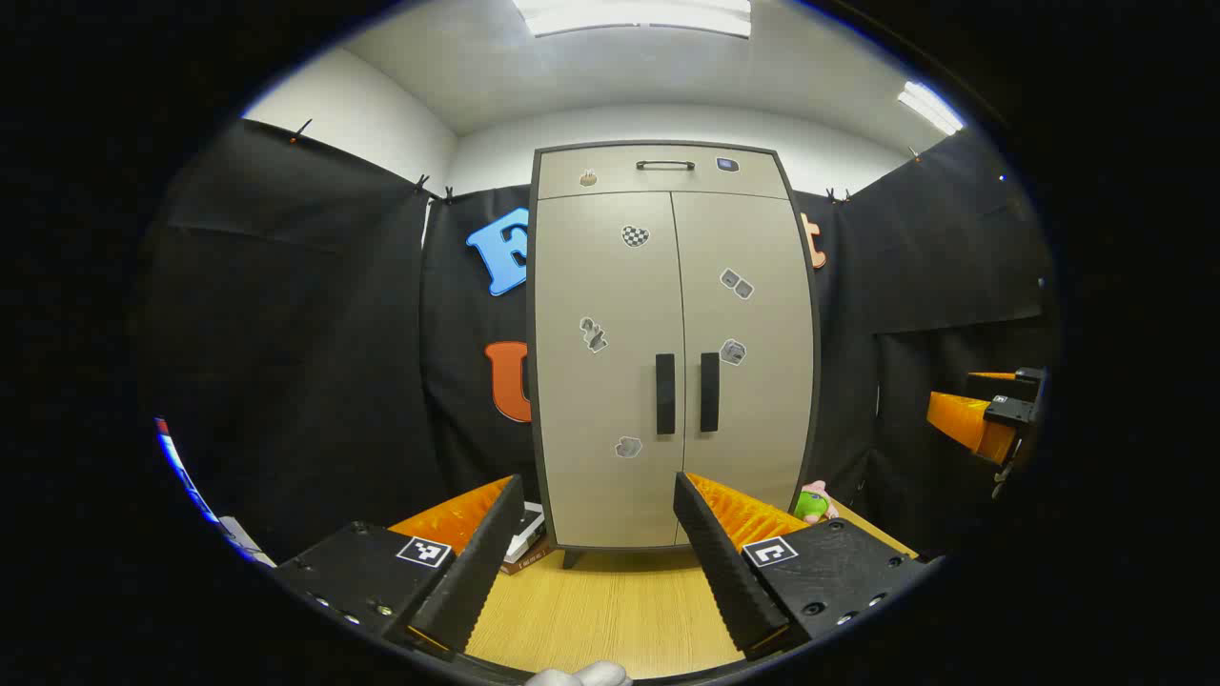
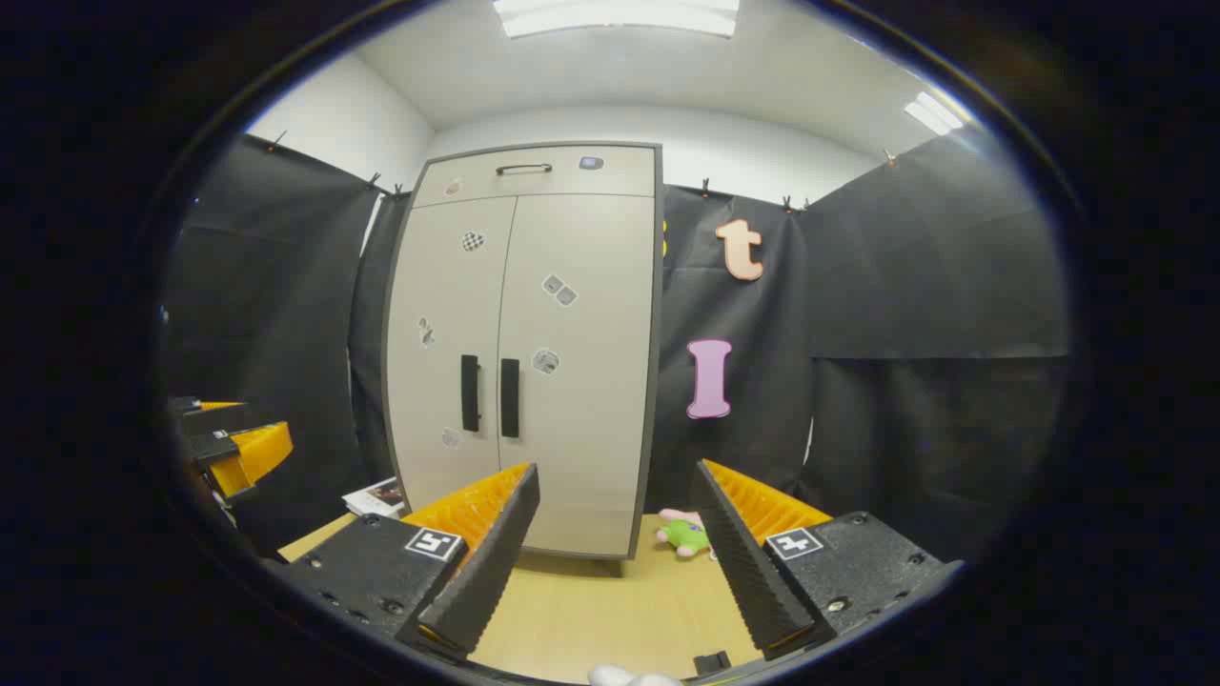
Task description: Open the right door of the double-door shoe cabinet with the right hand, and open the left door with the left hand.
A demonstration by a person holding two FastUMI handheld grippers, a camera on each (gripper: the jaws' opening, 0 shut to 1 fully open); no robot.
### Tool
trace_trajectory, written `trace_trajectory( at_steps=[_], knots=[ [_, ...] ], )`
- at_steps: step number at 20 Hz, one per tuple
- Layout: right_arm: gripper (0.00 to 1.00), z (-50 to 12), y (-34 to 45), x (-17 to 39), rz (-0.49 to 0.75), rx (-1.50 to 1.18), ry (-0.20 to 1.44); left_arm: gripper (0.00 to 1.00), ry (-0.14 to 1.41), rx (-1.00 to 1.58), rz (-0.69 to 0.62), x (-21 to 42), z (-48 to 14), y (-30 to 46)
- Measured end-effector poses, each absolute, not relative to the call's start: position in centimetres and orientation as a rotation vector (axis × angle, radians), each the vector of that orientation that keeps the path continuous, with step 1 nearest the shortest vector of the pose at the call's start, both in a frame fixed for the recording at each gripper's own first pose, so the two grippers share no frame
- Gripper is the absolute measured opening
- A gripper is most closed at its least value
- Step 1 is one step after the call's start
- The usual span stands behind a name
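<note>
The beige double-door shoe cabinet point(image 1: 672, 353) stands ahead on the wooden floor, both doors closed. Its left door handle point(image 1: 664, 393) and right door handle point(image 1: 709, 392) are black vertical bars side by side at the centre seam. My left gripper point(image 1: 599, 500) is open, well short of the cabinet, aimed at its lower middle. In the right gripper view the cabinet point(image 2: 529, 353) sits left of centre, with the two handles point(image 2: 470, 393) point(image 2: 510, 397). My right gripper point(image 2: 620, 481) is open and empty, pointing at the cabinet's right edge. Each view catches the other gripper at its side point(image 1: 991, 419) point(image 2: 229, 443).
A top drawer with a thin black handle point(image 1: 664, 165) caps the cabinet. A small green and pink plush toy point(image 1: 815, 502) point(image 2: 684, 534) lies on the floor by the cabinet's right foot. Books or boxes point(image 1: 529, 538) lie by its left foot. Black cloth walls surround the booth.
</note>
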State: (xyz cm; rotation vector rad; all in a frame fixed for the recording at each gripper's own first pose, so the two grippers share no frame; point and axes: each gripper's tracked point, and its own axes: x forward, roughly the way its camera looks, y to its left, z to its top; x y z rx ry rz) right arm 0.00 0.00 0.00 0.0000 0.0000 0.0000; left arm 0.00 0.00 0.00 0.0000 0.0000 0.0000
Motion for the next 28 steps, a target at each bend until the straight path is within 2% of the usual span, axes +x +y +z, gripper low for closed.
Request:
trace_trajectory(
  at_steps=[9,17,21,23,28],
  knots=[
    [1.0,1.0,0.3,0.9,0.027,-0.01,-0.019,0.95,-0.016,-0.006,0.012,0.8,1.0,-0.5],
    [1.0,0.5,1.8,4.0,0.041,-0.009,0.001,0.95,-0.008,-0.002,0.027,1.2,0.5,-0.1],
    [1.0,0.3,4.0,8.2,0.05,0.0,0.004,0.95,-0.004,0.002,0.053,1.1,0.2,0.9],
    [0.98,0.5,5.8,11.3,0.059,0.003,0.004,0.95,0.001,0.005,0.073,0.8,-0.2,1.6],
    [1.0,-0.1,10.4,19.6,0.078,0.042,0.029,0.95,0.009,0.021,0.124,0.4,-0.6,3.2]
  ],
)
